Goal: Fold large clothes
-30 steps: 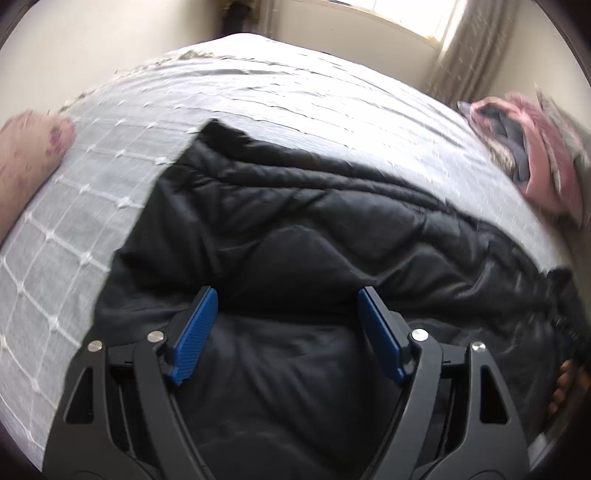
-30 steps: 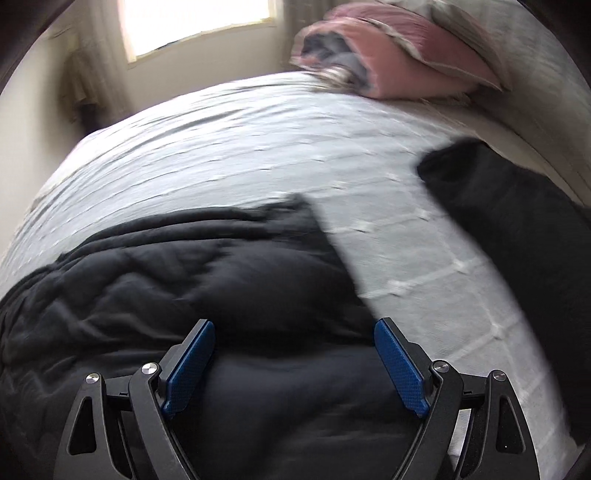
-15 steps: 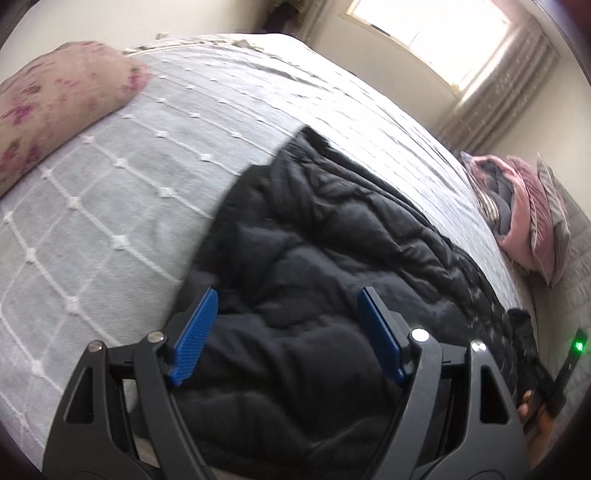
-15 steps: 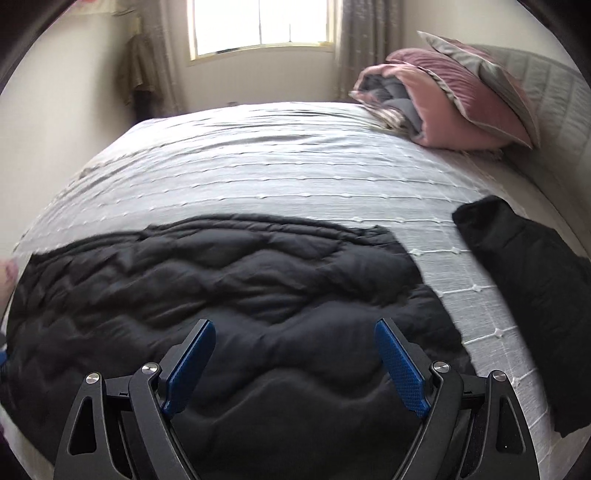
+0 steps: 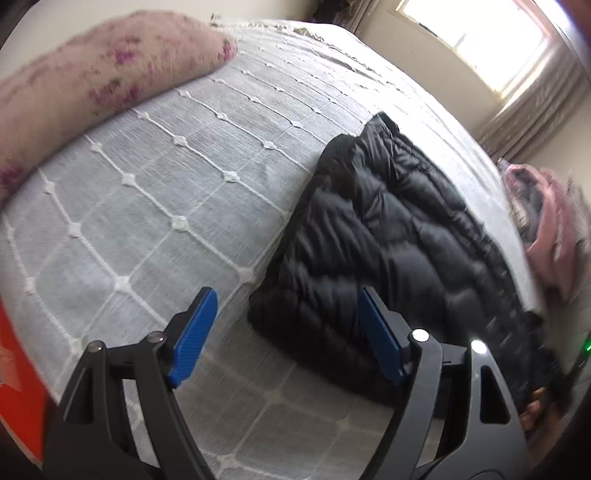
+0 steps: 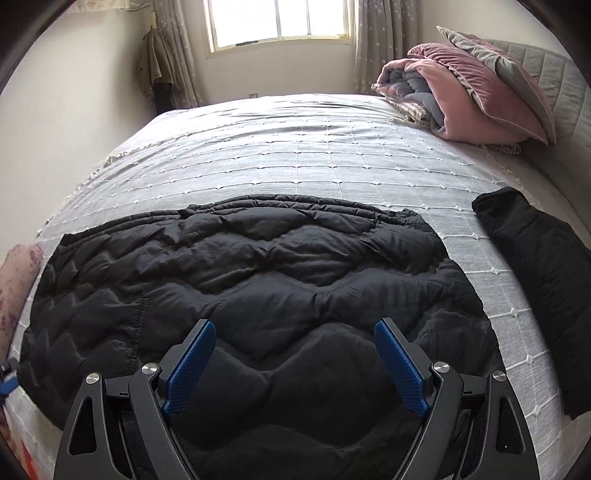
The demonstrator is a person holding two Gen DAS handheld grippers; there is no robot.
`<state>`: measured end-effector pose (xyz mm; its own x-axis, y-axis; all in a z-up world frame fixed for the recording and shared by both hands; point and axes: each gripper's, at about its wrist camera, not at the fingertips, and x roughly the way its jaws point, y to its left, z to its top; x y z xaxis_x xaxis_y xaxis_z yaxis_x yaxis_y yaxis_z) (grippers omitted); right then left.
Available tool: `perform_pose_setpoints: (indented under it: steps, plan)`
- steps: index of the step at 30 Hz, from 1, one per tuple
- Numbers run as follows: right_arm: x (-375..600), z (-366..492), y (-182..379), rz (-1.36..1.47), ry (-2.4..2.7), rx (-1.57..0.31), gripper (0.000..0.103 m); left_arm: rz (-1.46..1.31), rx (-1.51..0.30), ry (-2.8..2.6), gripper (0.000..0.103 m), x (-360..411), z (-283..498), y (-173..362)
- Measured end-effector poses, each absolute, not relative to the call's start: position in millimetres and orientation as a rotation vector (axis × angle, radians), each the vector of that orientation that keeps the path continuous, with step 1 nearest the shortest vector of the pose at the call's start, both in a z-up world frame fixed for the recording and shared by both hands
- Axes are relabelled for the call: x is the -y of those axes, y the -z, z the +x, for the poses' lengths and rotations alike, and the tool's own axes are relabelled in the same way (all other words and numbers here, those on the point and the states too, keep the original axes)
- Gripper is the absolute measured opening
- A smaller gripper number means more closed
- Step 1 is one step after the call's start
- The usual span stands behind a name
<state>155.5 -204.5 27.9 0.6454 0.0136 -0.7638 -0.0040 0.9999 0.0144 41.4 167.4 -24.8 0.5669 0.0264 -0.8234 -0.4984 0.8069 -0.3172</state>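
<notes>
Bedroom in a home. Wide bed (image 6: 332, 155) under a grey bedspread stitched in a white grid; padded grey headboard (image 6: 554, 74) along its right edge; rolled pink quilt (image 6: 461, 107) and pillows at the far right corner; curtained window (image 6: 280, 22) beyond the far edge; floral cushion (image 5: 103, 74) at the left edge.

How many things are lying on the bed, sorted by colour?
Black: 2, the quilted jacket and a second dark garment
Pink: 2, the rolled blanket and the floral pillow
Grey: 1, the cushion
Total: 5
</notes>
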Motion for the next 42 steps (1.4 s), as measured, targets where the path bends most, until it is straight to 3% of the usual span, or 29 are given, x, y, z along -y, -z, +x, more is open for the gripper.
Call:
perform_pose_setpoints:
  steps: [9, 22, 38, 42]
  plan:
    - [192, 147, -27, -0.033, -0.036, -0.87, 0.088, -0.719, -1.003, -0.25, 0.079, -127, 51, 65]
    - [198, 154, -15, -0.016, -0.029, -0.909, 0.088, -0.794, -0.946, -0.205, 0.087, -116, 71, 74]
    - [191, 163, 5, -0.011, -0.063, -0.968, 0.088, -0.973, -0.844, -0.137, 0.087, -129, 89, 81]
    - [193, 165, 8, -0.008, -0.058, -0.97, 0.088, -1.052, -0.778, -0.144, 0.076, -138, 81, 81]
